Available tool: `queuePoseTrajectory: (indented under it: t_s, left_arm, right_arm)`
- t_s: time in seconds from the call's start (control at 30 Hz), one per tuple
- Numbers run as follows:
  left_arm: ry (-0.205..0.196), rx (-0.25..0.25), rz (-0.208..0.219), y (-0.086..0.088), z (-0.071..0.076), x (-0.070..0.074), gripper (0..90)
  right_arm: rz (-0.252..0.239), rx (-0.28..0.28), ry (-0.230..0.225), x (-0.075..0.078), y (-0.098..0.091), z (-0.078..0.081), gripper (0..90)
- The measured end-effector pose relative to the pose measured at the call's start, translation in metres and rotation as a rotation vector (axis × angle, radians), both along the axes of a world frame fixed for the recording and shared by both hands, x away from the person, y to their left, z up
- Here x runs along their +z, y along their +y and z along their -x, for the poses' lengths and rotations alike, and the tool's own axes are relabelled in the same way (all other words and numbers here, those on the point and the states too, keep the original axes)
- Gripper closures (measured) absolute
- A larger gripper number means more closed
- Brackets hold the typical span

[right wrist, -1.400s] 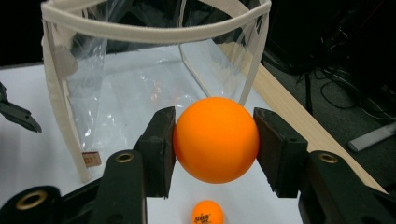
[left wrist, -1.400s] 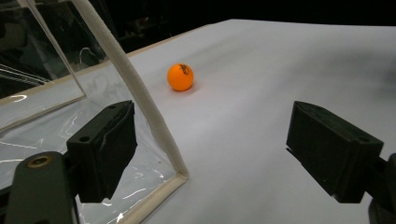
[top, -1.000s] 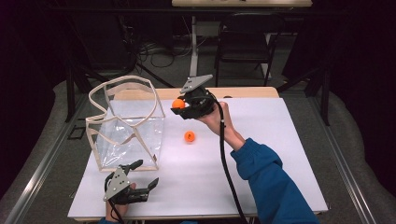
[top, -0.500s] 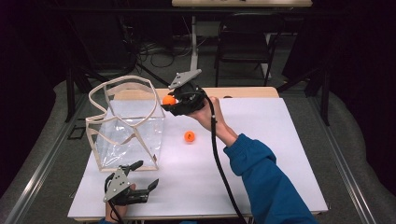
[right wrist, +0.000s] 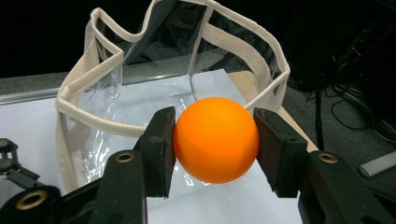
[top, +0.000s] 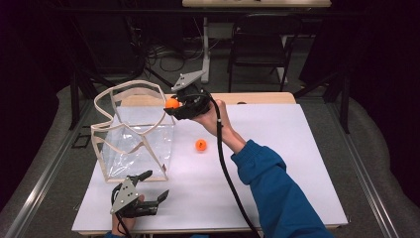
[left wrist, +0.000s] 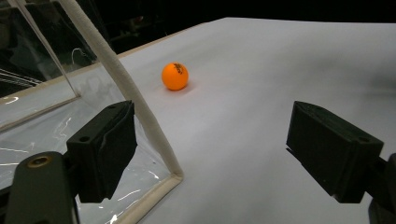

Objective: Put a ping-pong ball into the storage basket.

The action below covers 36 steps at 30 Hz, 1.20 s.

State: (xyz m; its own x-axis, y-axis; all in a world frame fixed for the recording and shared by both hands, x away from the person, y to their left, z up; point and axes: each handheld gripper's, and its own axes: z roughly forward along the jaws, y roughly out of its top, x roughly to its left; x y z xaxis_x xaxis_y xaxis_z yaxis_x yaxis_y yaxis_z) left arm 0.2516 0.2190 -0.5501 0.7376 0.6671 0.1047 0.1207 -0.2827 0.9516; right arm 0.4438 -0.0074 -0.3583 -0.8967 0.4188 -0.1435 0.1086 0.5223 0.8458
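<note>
Okay — your right gripper point(top: 174, 105) clamps one orange ball point(right wrist: 215, 139) at the clear bag point(top: 136, 129) rim, undropped; second ball point(top: 200, 145) waits beside bag — left gripper point(top: 148, 186) wide, idle.

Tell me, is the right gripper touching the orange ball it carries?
Touching: in the right gripper view, both jaws of the right gripper press against the orange ball.

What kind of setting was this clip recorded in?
Probably a lab or recording studio, not a home: a white-topped table stands among dark drapes, with cables across the floor and a chair behind. The right hand-held gripper holds an orange ball at a clear bag.
</note>
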Motion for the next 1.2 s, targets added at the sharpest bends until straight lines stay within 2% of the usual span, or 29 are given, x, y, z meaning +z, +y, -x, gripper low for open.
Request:
queuePoseTrajectory:
  t_s: [0.4,0.47,0.57,0.63,0.73,0.87,1.2]
  left_arm:
    - [-0.004,-0.001,0.004,0.001,0.000,0.001,15.7]
    - [0.000,0.003,0.017,0.000,-0.001,0.001,15.7]
    - [-0.003,-0.002,0.012,0.000,-0.001,0.001,15.7]
    - [-0.008,-0.003,0.007,0.000,-0.001,0.002,15.7]
    - [-0.004,-0.002,0.011,0.000,-0.001,0.001,15.7]
    - [0.003,-0.006,0.012,0.001,-0.002,0.000,15.7]
    - [0.001,-0.006,0.008,0.000,-0.002,0.001,15.7]
  right_arm:
    - [0.041,-0.006,-0.029,0.016,0.005,-0.001,51.0]
    - [0.042,-0.007,-0.031,0.018,0.005,-0.001,51.0]
    - [0.035,-0.002,-0.025,0.023,0.007,-0.001,51.0]
    - [0.048,0.000,-0.033,0.024,0.011,0.000,51.0]
    - [0.043,0.004,-0.028,0.025,0.016,-0.001,51.0]
    - [0.060,0.006,-0.026,0.023,0.023,-0.003,51.0]
    - [0.060,0.003,-0.012,0.021,0.030,-0.009,51.1]
